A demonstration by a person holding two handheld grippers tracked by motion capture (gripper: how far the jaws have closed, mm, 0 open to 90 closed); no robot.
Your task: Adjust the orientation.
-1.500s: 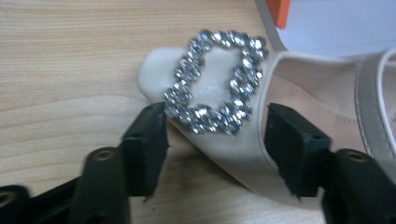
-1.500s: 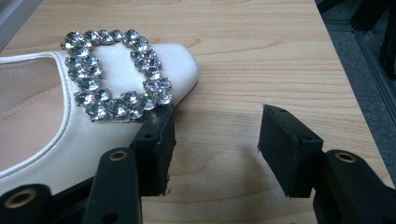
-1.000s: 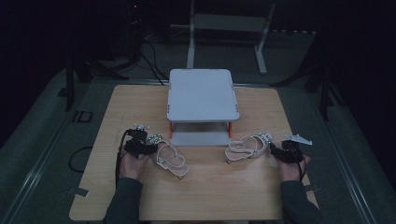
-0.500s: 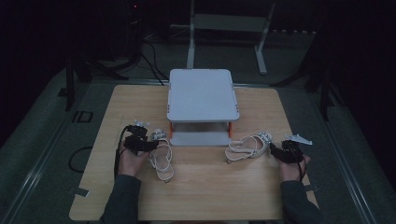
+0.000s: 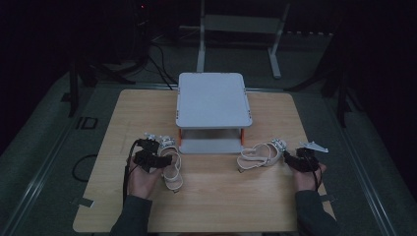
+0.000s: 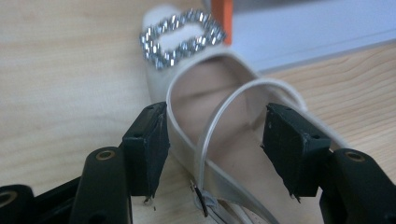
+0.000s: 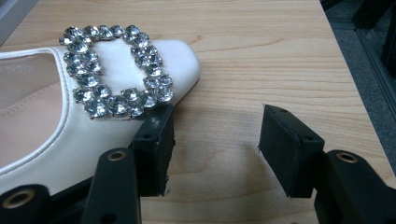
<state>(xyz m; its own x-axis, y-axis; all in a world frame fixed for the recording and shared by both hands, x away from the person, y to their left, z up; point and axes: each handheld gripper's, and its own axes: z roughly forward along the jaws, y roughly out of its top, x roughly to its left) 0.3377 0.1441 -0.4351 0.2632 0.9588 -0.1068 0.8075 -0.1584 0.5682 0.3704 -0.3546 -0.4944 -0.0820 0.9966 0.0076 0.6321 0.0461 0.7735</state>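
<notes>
Black jaws, left gripper [image 6: 212, 154]: standing apart and just now widening, one to each side of the left shoe [image 6: 219, 140]; the pads are not pressing on its sides, so nothing is gripped.
Black jaws, right gripper [image 7: 215, 149]: parted with bare wood between them; the inner jaw sits just beside the toe of the right shoe [image 7: 88, 107], and whether it touches the leather cannot be told.
Left shoe: cream leather with a thin strap across the opening and a rhinestone buckle [image 6: 182, 39] on the toe; the toe points toward the small stand's orange leg [image 6: 222, 16]. In the high view it [image 5: 171, 167] lies on the table near the left front corner of the stand.
Right shoe: same cream leather, square toe with a sparkling buckle [image 7: 114, 70]; in the high view it [image 5: 258, 156] lies near the right front corner of the stand, toe toward the right gripper [image 5: 295, 160].
Stand [image 5: 212, 98]: grey two-tier shelf in the middle of the wooden table [image 5: 206, 206].
Hands: each holds its gripper at the near side, left gripper [image 5: 164, 158] over its shoe.
</notes>
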